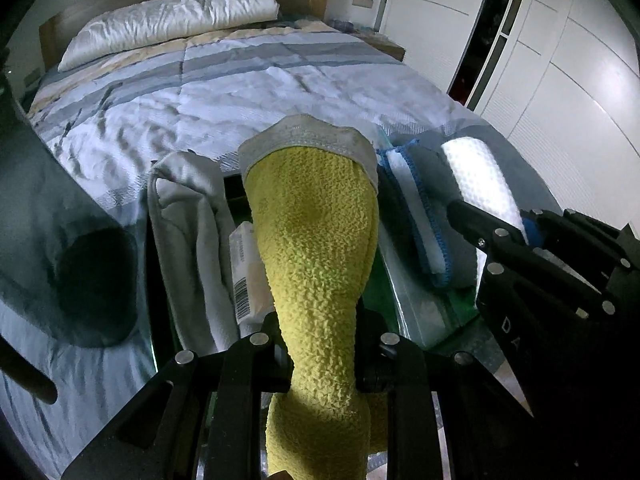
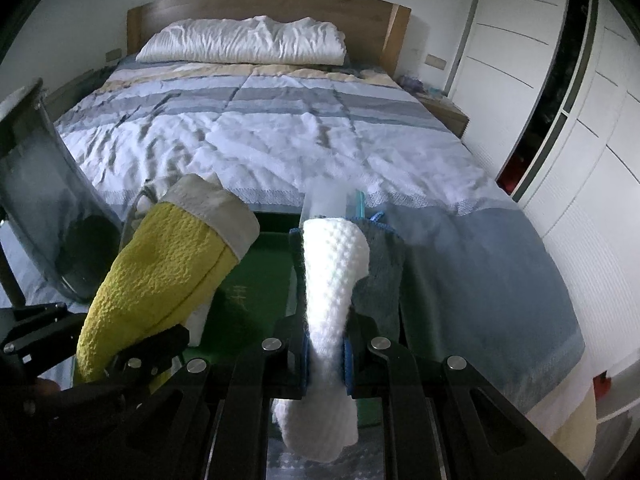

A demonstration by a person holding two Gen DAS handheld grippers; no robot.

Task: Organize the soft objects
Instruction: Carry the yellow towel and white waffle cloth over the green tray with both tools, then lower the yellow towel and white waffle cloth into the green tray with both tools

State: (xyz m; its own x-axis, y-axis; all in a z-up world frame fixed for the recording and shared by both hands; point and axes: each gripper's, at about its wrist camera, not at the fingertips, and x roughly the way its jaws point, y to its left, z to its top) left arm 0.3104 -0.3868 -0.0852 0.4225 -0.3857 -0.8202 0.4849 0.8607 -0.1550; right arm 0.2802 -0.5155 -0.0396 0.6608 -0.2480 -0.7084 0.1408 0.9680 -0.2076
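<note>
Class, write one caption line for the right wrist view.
Right gripper clamps a white waffle cloth beside a yellow towel.

A: What is standing behind?
B: A bed (image 2: pixel 280 132) with wooden headboard (image 2: pixel 264 8) and white pillow (image 2: pixel 244 42).
A: And right?
B: White wardrobe doors (image 2: pixel 520 40) are reflecting dim light.

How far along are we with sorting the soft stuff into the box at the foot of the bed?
Done: a pale grey cloth and a blue-edged cloth already sit at the box's sides. In hand: the left claw is shut on a yellow towel, and the right claw on a white waffle towel, both above the box. Left: setting both down.
</note>
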